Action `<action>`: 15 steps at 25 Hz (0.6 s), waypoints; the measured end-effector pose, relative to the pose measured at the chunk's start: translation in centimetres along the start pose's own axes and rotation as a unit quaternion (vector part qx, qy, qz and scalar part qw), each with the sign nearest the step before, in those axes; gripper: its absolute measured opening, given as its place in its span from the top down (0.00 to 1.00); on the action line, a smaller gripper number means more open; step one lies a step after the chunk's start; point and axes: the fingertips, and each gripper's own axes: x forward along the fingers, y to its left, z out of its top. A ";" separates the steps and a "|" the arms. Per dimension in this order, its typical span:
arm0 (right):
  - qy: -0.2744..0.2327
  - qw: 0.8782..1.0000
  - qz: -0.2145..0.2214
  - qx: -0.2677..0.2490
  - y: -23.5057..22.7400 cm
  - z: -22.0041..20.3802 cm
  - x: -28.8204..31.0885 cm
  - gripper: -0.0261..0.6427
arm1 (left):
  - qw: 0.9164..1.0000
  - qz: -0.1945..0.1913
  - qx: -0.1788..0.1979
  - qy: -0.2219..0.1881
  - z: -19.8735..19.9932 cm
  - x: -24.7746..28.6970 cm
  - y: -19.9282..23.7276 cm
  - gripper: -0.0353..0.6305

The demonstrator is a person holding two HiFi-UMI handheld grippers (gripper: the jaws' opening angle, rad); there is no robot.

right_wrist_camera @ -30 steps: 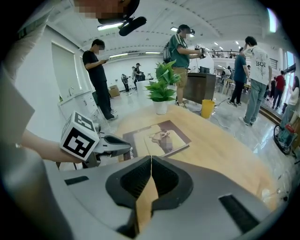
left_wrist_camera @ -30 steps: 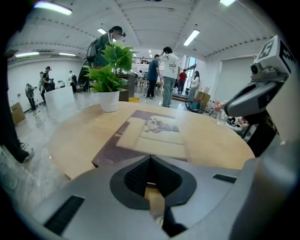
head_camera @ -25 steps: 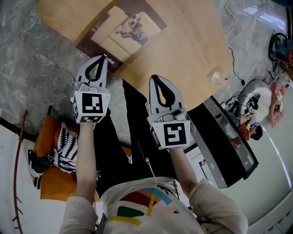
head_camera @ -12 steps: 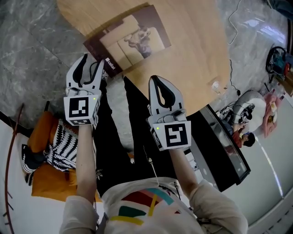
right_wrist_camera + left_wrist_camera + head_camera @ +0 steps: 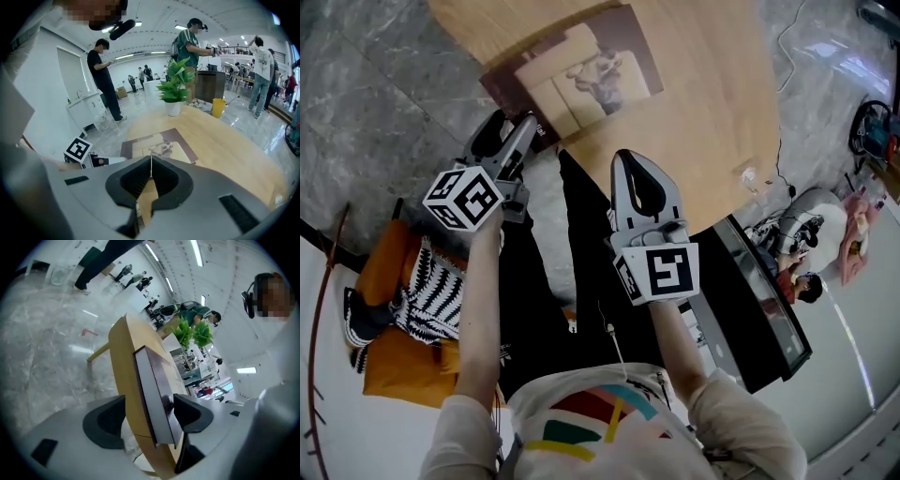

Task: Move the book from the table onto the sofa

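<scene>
Head view, book: A brown-covered book point(image 5: 581, 75) lies flat on the wooden table point(image 5: 712, 112), one corner at the near edge.
Head view, left gripper: I see my left gripper point(image 5: 514, 131) rolled onto its side at that corner.
Head view, right gripper: My right gripper point(image 5: 633, 161) hovers over the table's edge, near the book but apart from it.
Left gripper view, jaws: Released and wide, having just been opening. The table edge and the book's corner stand between them. One jaw is under the tabletop and clear of it, the other just over the cover.
Right gripper view, jaws: Clenched together on nothing. The book lies ahead on the table, with a potted plant point(image 5: 173, 86) beyond it.
</scene>
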 end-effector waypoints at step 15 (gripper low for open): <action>-0.002 1.000 0.001 0.031 0.1 -0.8 0.3 0.94 | 0.994 -0.085 -0.061 -0.029 -0.1 -0.2 -2.6 0.67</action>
